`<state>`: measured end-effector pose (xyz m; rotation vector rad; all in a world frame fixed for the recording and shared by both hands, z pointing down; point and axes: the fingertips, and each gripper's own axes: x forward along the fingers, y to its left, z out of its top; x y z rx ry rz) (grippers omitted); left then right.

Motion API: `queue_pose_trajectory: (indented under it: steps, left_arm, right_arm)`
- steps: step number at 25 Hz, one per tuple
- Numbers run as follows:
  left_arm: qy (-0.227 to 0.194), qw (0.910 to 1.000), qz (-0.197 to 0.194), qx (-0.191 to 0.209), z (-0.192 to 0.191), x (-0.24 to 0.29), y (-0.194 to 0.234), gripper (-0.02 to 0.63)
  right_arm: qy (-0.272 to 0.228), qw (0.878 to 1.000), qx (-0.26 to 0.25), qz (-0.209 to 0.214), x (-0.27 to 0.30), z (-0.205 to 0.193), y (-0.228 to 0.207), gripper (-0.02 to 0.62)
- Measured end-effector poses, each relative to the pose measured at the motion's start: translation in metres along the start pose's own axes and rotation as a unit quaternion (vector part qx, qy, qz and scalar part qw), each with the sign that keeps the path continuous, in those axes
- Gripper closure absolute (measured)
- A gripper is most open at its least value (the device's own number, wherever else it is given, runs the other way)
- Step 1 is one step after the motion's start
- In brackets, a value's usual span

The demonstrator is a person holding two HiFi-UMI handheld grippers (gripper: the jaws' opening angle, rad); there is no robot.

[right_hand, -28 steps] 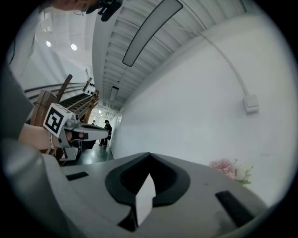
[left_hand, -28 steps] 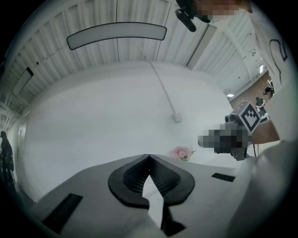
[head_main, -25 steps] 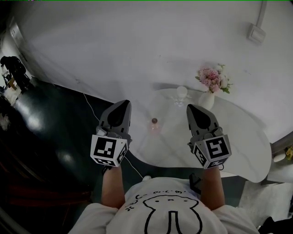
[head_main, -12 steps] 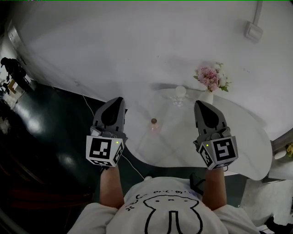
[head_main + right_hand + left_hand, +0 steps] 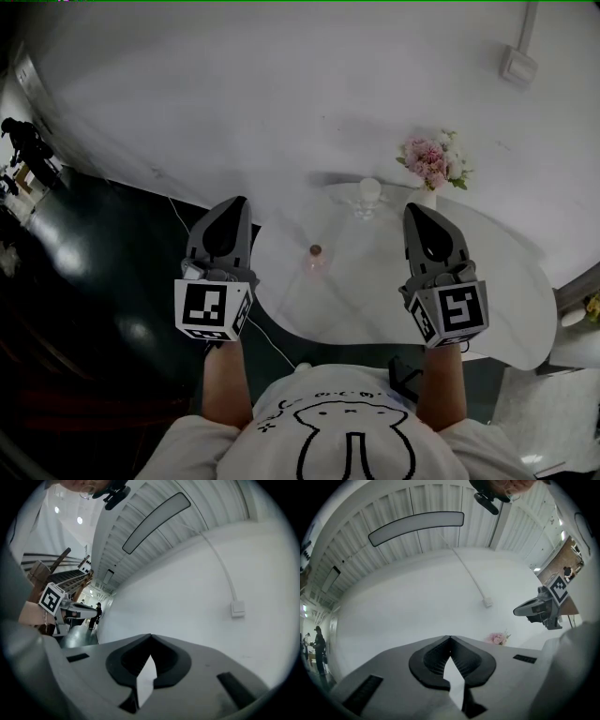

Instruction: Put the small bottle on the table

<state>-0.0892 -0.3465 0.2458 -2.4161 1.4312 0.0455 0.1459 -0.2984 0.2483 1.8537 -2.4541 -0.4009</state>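
White wall fills the top of the head view, with dark floor on the left and a round white bench [image 5: 511, 267] lower down. The small bottle [image 5: 316, 260] stands up by itself on the bench, near its left edge, and nothing touches it. Further back are a clear glass thing [image 5: 370, 194] and a vase of pink flowers [image 5: 433, 161]. The left gripper [image 5: 232, 211] and the right gripper [image 5: 419, 217] are held up on either side of the bottle, well apart from it. The left gripper view shows its fingers [image 5: 433, 658] pressed together with nothing between them. The right gripper view shows the same, and it points at the wall and a switch [image 5: 238, 607]. I think the job looks done. A bump could spoil it. If a gripper swings sideways or drops, it could tip the little bottle, and the bottle might roll off the edge.
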Motion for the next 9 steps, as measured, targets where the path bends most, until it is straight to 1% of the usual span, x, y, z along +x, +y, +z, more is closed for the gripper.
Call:
queue_pose_trajectory:
  steps: [9]
  left_arm:
    - [-0.005, 1.0, 0.003, -0.002, 0.0012, 0.0027, 0.0068, 0.601]
  right_arm:
    - [-0.003, 1.0, -0.009, -0.011, 0.0024, 0.0025, -0.0078, 0.603]
